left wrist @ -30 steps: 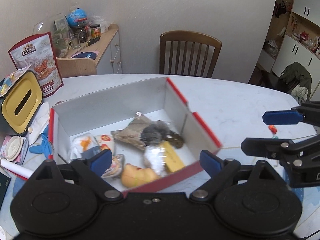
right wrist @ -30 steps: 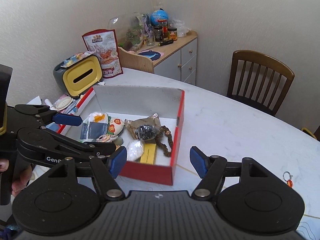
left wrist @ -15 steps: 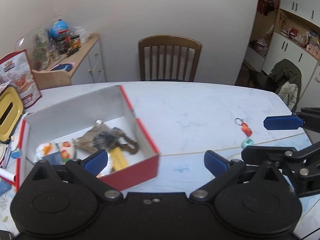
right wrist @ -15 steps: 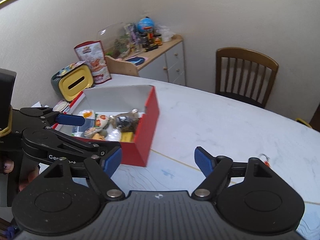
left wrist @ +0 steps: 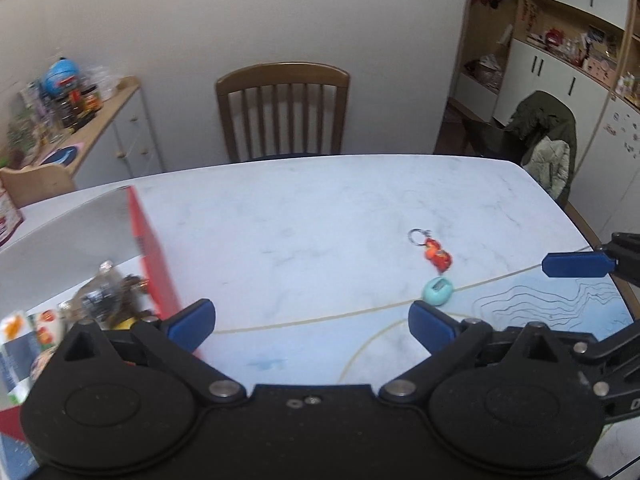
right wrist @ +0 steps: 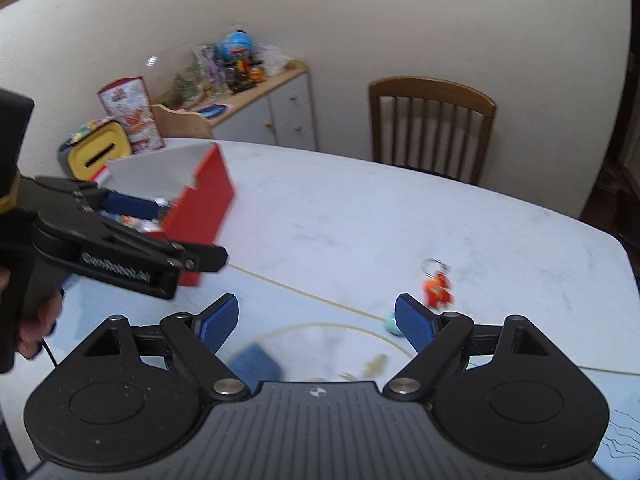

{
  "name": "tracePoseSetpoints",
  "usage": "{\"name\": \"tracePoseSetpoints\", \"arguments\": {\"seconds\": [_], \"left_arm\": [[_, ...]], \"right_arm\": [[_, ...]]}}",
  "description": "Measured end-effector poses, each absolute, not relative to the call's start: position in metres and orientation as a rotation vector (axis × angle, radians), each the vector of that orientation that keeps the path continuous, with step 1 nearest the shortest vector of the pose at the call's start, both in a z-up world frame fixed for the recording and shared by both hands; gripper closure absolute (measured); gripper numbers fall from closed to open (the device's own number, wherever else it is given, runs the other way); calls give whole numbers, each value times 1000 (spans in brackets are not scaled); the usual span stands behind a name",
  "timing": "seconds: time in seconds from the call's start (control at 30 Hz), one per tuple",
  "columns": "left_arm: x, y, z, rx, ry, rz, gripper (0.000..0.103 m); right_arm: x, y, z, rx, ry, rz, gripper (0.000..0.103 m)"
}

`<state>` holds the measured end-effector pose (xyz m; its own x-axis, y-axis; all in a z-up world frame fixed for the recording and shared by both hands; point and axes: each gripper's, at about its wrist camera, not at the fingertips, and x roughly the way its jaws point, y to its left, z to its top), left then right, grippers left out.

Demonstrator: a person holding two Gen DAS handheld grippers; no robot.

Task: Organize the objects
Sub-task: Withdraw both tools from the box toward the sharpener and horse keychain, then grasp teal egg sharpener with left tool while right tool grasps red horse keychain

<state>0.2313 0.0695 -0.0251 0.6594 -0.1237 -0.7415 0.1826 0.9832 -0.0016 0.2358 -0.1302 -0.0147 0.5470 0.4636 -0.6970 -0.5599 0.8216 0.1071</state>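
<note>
A red keychain figure (left wrist: 437,255) with a metal ring lies on the white table (left wrist: 320,208), and a small teal egg-shaped gadget (left wrist: 438,291) sits just in front of it. My left gripper (left wrist: 312,326) is open and empty, the teal gadget just beyond its right finger. In the right wrist view the keychain (right wrist: 438,290) and the teal gadget (right wrist: 391,323) lie by the right finger of my right gripper (right wrist: 316,324), whose jaws are opening with nothing between them. The red box (left wrist: 154,248) with several packets stands at the left.
A wooden chair (left wrist: 282,112) stands behind the table's far edge. A sideboard (left wrist: 100,128) with jars and a globe is at the back left. A yellow tissue holder (right wrist: 96,154) and a snack bag (right wrist: 132,114) stand behind the box. A jacket-draped chair (left wrist: 548,140) is at the right.
Both grippers have swept to the right, away from the red box and toward the keychain and teal gadget. The right gripper's jaws have spread wider.
</note>
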Motion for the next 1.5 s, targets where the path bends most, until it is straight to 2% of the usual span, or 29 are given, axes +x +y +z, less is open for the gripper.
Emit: {"name": "tracePoseSetpoints", "arguments": {"seconds": [0.43,1.03,1.23,1.3,1.43,1.5], "left_arm": [[266,5,-87,98,837,-279,0],[292,-44,-148,111,797,-298,1],[299,-46,-158,94,815,-295,14],[298,-46,-159,96,817,-296,20],[297,-48,-159,107,803,-306,26],[296,-50,-159,115,795,-318,33]], "right_arm": [[319,-187,-69,-114,865,459,17],[395,-163,-134,-90,968,485,17],[403,-158,-140,-91,973,504,18],[405,-158,-141,-93,969,506,21],[407,-156,-145,-100,977,509,32],[407,-156,-145,-102,973,507,35]]}}
